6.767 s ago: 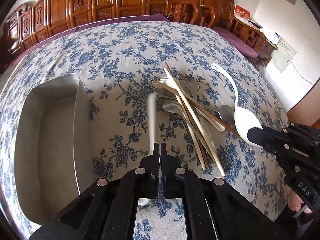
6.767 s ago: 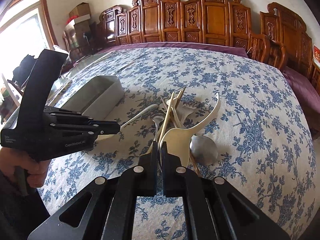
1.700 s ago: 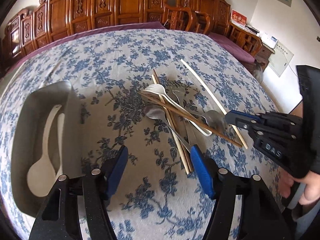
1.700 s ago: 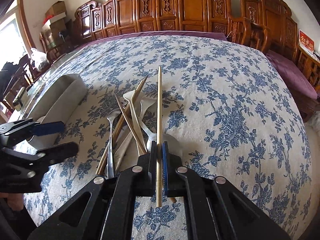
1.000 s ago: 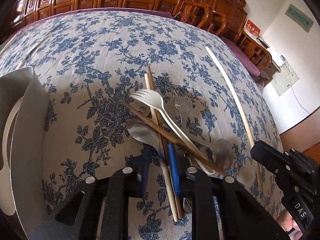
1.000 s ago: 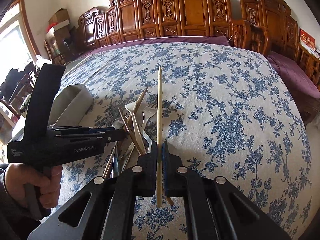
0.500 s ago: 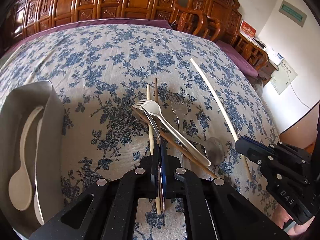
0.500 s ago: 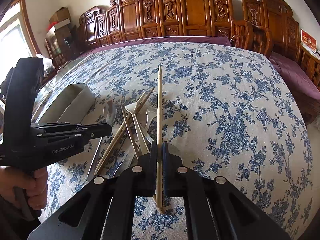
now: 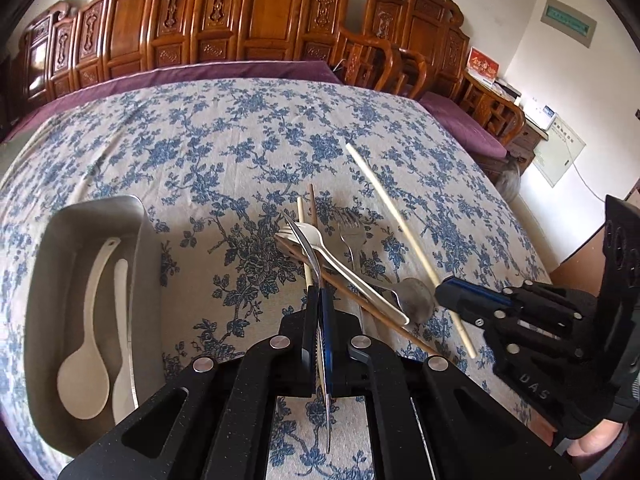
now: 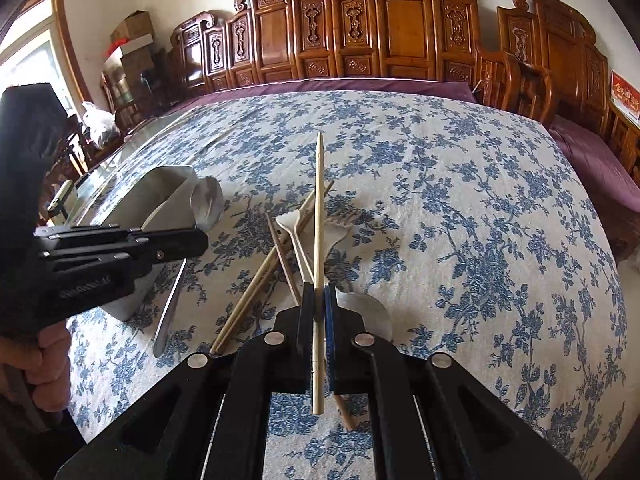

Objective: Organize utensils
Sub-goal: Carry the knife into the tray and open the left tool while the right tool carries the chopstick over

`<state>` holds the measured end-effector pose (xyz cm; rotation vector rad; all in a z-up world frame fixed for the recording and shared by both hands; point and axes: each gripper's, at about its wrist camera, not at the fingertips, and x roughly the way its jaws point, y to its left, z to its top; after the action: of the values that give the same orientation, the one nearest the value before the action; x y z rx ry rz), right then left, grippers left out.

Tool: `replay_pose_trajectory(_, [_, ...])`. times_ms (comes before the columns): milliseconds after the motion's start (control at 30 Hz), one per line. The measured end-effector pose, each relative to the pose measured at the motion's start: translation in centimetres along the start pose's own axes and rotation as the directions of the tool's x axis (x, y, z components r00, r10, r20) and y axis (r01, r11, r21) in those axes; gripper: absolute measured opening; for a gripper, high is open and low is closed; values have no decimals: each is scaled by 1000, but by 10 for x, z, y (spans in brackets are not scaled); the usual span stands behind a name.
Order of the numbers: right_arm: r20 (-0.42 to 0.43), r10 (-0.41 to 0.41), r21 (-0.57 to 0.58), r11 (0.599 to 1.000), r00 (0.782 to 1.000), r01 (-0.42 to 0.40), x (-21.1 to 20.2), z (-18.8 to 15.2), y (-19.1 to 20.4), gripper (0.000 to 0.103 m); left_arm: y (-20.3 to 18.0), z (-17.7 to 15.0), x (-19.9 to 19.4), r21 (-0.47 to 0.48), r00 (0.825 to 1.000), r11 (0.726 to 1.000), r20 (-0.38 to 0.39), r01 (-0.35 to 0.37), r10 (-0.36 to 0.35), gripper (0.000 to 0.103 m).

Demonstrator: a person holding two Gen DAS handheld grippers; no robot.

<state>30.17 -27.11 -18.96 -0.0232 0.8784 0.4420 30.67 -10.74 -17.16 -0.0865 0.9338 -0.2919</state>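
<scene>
The left claw (image 9: 319, 312) is gripping a metal spoon (image 9: 306, 248) by its thin handle, jaws pressed together on it, with the bowl end standing out ahead of the fingertips and the handle tail trailing beneath the claw. The right claw (image 10: 319, 308) is clamped on a pale chopstick (image 10: 318, 208), a straight, smooth, round stick whose long axis is running directly forward along the fingers, clear of the cloth. The metal tray (image 9: 144, 248), a dull, rounded-corner rectangular pan, is sitting on the tabletop (image 9: 240, 140) to the left of the left claw and near it; its long axis is running roughly parallel to the held spoon. That is the relation governing the coming move: the left hand is the nearer one, and in my judgement it needs only a sideways carry with little turning. The right claw is farther off, with the pile between it and the tray. Two white plastic spoons (image 9: 86, 364) are already lying lengthwise in the tray. The remaining pile (image 9: 352, 280) is resting mid-cloth: a white plastic fork, a metal fork, another metal spoon, and wooden chopsticks crossing one another. The cloth is a coarse weave printed with blue flowers.
</scene>
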Motion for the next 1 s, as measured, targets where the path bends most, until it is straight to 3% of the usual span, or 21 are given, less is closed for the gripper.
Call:
replay_pose_trajectory(267, [-9, 10, -28, 1000, 1000, -10, 2, -5, 22, 6, 8, 2, -30, 33, 999, 998, 24, -46, 45, 1])
replay_pose_trajectory(533, [-8, 34, -46, 998, 999, -34, 1, -11, 43, 6, 39, 3, -57, 18, 993, 994, 46, -107, 106, 1])
replay_pose_trajectory(1000, [-22, 53, -59, 997, 998, -55, 10, -16, 64, 6, 99, -2, -63, 5, 978, 978, 12, -207, 207, 1])
